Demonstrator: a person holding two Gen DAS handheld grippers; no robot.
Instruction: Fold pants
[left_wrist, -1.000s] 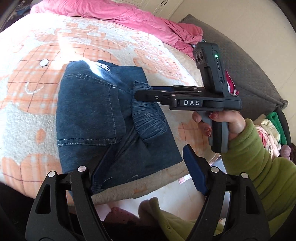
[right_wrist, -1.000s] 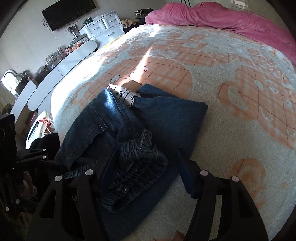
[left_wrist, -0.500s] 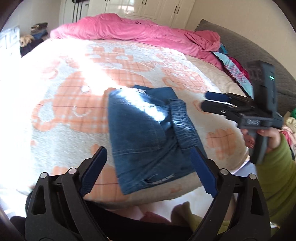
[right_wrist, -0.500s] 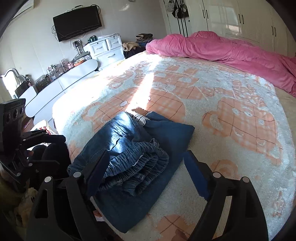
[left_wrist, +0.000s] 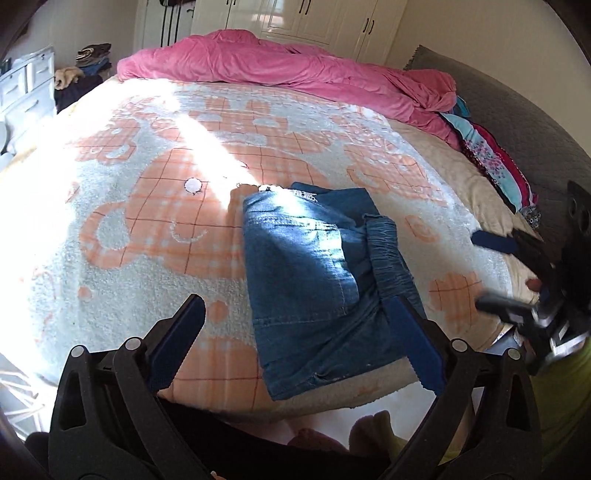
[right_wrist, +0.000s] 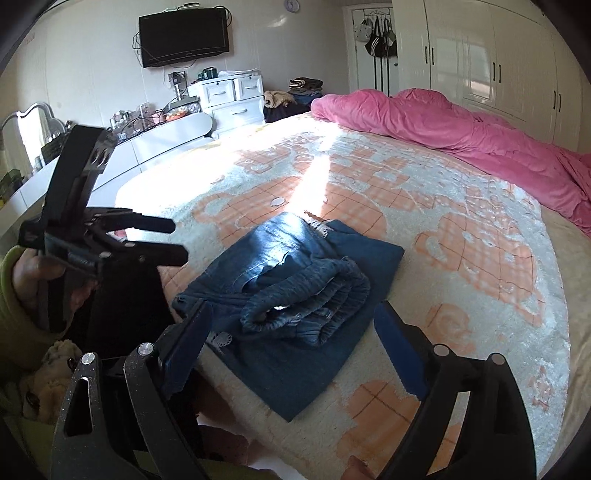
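I see the pants (left_wrist: 317, 280) lying folded into a compact blue denim bundle near the near edge of the bed (left_wrist: 147, 229), on the orange-and-white blanket (right_wrist: 461, 236). The elastic waistband (right_wrist: 310, 299) sits bunched on top of the bundle, toward its right side in my left view.

My left gripper (left_wrist: 299, 343) is spread wide and grips nothing; its right finger overlaps the near right corner of the pants in the view, but I cannot tell whether it touches the cloth. My right gripper (right_wrist: 291, 350) is also wide apart and empty, with the bundle lying between and beyond its fingers.

In the right view the left gripper shows at the left side, held in a hand (right_wrist: 33, 269) with a green sleeve, jaws parted, off the near left of the pants.

A pink duvet (right_wrist: 461, 129) is heaped along the far side of the bed. The white drawers (right_wrist: 232, 99) at the far left are closed, so I cannot see what they hold; folded clothes (right_wrist: 304, 86) are stacked beside them.
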